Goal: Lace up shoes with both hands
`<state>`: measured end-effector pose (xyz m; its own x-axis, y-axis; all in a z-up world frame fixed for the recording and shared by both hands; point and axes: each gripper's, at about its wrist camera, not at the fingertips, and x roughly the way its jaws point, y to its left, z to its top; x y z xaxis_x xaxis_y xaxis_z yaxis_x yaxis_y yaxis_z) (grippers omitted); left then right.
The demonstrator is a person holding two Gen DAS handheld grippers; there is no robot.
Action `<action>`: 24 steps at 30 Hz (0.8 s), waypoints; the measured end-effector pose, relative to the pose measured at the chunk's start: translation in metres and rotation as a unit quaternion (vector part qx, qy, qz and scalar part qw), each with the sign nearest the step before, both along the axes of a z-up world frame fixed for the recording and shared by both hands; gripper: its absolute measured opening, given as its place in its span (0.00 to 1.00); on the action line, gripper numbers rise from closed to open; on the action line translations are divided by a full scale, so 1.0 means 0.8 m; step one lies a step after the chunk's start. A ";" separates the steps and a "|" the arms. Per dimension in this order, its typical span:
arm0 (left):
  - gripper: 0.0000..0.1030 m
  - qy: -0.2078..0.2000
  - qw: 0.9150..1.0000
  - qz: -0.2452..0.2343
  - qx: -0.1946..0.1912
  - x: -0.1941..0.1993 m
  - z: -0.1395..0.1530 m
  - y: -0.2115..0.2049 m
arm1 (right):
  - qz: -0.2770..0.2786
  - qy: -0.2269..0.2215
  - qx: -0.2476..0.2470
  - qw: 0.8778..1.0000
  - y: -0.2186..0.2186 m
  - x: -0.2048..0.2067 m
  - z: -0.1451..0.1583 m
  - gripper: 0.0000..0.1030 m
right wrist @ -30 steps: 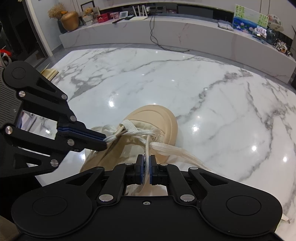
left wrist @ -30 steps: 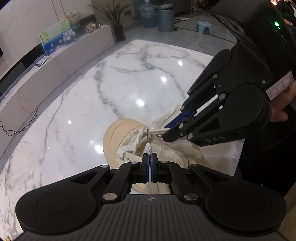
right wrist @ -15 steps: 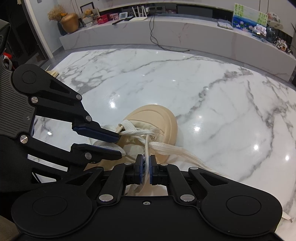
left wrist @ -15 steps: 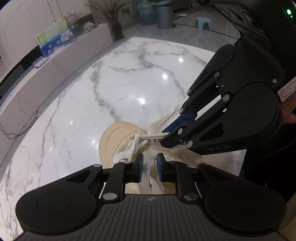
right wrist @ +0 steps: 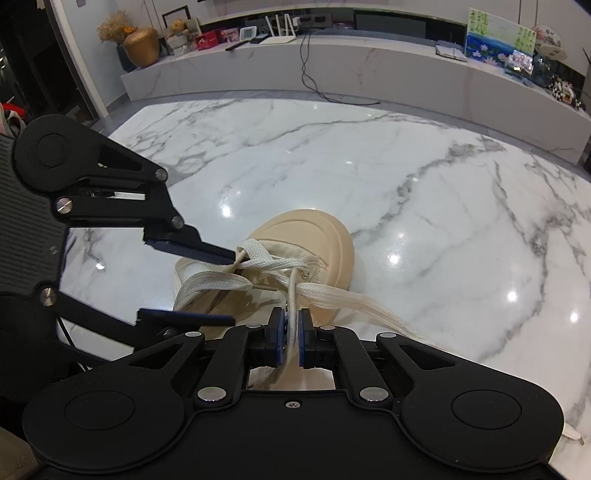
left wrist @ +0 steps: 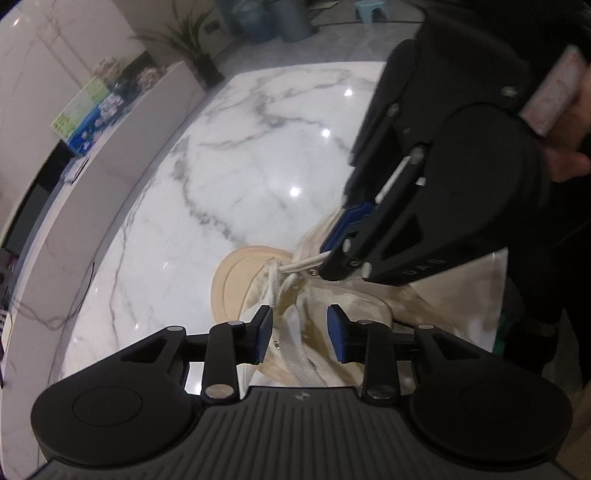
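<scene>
cream shoe on the marble table, near its front edge, toe toward the far edge. right gripper clamped on a strand of the white lace that rises from an eyelet. left gripper opening, pads apart over the tongue (a lace strand lies between them, not pressed). free lace end trails toward the table's right edge

A white marble worktop with grey veins carries ceiling-light glints; behind it runs a long pale ledge holding a gold vase, a white router, a water-lily picture; a black cable hangs down.
</scene>
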<state>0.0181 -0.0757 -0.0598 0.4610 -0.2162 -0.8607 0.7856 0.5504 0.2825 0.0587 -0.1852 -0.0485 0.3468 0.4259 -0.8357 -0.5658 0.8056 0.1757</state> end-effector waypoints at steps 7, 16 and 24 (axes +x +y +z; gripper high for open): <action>0.08 0.013 0.999 0.036 -0.015 0.013 0.000 0.004 | 0.003 0.000 0.002 1.000 0.000 0.000 0.000 0.04; 0.03 0.019 0.999 0.016 -0.046 0.007 0.007 0.008 | -0.006 0.007 0.003 1.000 -0.004 0.002 0.000 0.04; 0.03 0.020 0.999 0.007 -0.048 0.006 0.004 0.006 | -0.007 0.009 0.006 1.000 -0.006 0.007 0.001 0.04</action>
